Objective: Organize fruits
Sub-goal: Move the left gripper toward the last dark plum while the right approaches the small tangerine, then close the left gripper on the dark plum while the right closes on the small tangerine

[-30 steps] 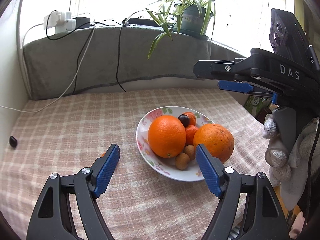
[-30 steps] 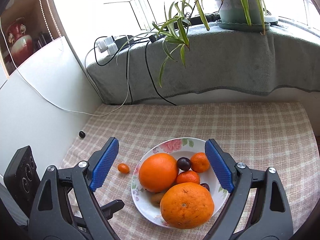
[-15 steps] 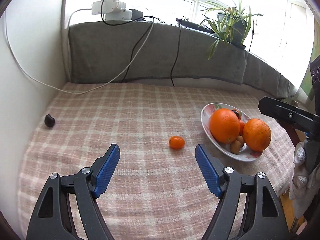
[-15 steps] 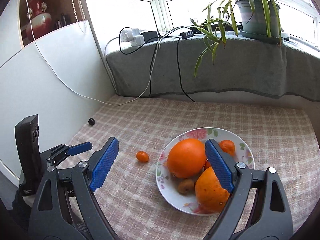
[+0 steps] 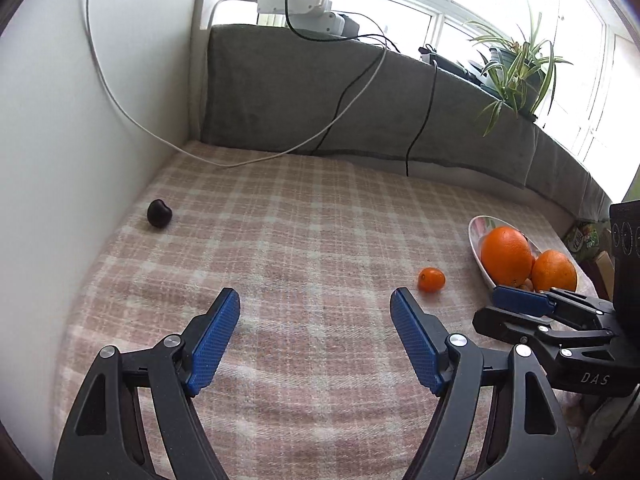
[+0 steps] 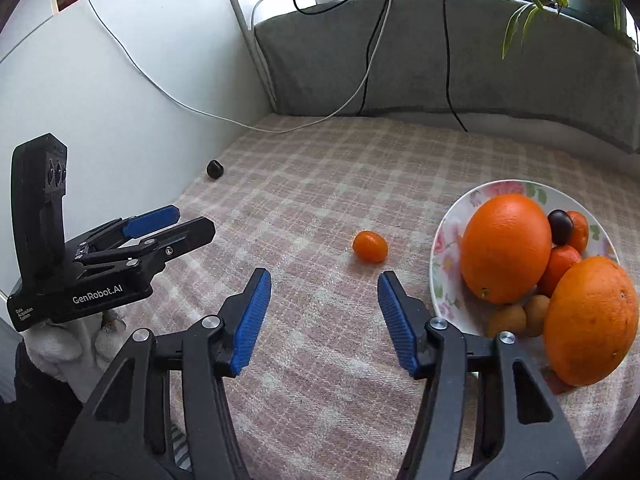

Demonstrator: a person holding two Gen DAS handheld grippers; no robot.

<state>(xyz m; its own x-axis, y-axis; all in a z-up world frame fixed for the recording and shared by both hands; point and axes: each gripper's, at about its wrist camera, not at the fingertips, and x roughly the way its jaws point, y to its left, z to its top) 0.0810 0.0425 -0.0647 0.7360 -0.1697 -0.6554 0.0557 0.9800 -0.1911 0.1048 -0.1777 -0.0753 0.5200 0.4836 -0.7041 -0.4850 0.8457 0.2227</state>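
Note:
A floral plate at the right of the checked cloth holds two big oranges, small tangerines, a dark plum and brown fruits. A small orange kumquat lies on the cloth left of the plate. A dark plum lies by the left wall. My left gripper is open and empty above the cloth. My right gripper is open and empty, just short of the kumquat.
A white wall bounds the cloth on the left, a grey padded ledge at the back. White and black cables hang from a power strip onto the cloth. A potted plant stands on the ledge.
Both grippers have swung left, away from the plate. The kumquat and the dark plum by the wall now sit nearer the middle of each view. Both stay open.

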